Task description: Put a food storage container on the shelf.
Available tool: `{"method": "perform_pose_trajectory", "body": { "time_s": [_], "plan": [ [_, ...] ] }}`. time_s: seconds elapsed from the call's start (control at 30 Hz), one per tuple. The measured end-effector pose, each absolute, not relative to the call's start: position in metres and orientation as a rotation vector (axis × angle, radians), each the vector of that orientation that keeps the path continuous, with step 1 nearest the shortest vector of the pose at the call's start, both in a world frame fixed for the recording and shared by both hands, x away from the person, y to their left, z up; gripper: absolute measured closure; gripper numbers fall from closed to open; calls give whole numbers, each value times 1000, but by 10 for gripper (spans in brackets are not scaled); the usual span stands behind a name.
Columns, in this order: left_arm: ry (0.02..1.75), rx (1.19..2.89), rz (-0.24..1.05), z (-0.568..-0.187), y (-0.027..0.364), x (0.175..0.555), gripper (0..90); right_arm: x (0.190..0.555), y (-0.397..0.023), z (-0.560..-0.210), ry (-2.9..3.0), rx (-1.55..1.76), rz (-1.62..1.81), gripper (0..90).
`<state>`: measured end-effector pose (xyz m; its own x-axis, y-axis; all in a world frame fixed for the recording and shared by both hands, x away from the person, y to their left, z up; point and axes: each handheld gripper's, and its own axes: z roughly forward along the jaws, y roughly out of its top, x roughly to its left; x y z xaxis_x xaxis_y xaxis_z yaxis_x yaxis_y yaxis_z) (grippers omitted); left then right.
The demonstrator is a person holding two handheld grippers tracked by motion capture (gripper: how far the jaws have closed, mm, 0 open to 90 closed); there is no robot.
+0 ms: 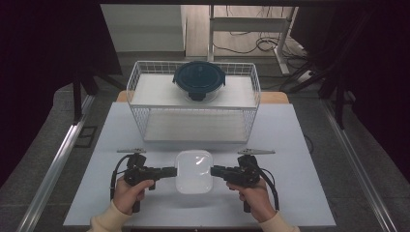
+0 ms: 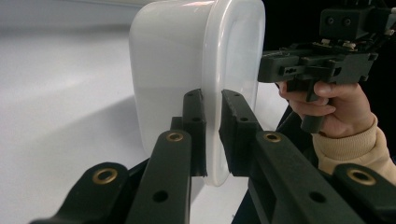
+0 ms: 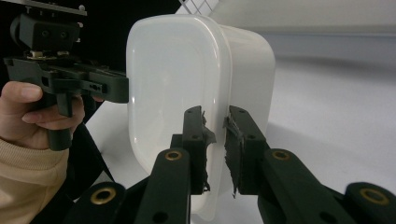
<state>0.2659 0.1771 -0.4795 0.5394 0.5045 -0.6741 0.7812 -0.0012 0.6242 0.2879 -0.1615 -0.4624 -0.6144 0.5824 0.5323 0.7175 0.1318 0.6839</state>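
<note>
A white plastic container (image 1: pixel 194 171) with a lid sits between both grippers near the table's front. My left gripper (image 1: pixel 172 171) is shut on the left rim, and my right gripper (image 1: pixel 214 170) is shut on the right rim. In the left gripper view, my jaws (image 2: pixel 212 135) pinch the lid's edge of the container (image 2: pixel 177 60), with the other gripper (image 2: pixel 280 70) at the far rim. In the right gripper view, my right gripper (image 3: pixel 215 149) clamps the rim of the container (image 3: pixel 168 79); the left gripper (image 3: pixel 109 86) holds the opposite side. A shadow under the container suggests it hangs just above the table.
A white wire rack (image 1: pixel 193 104) with two shelves stands behind the container at mid-table. A dark blue round lidded bowl (image 1: pixel 199 79) rests on its upper shelf. The white table (image 1: pixel 300 145) has bare room on both sides of the rack; its front edge lies close to the hands.
</note>
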Motion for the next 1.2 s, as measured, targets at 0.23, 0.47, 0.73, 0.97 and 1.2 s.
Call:
{"method": "perform_pose_trajectory", "body": {
  "time_s": [0.23,0.47,0.73,0.97,1.2],
  "plan": [
    [1084,1659,-291,-471,177,263,813,284,-162,-454,-2271,-1285,-1523,781],
    [1057,1667,-240,-454,178,263,812,283,-160,-439,-2304,-1262,-1564,781],
    [1036,1662,-248,-439,180,272,812,289,-161,-424,-2306,-1244,-1591,781],
    [1009,1650,-223,-418,182,275,811,292,-160,-403,-2321,-1216,-1636,781],
    [977,1642,-180,-389,186,279,811,296,-156,-371,-2353,-1174,-1688,781]
  ]
}}
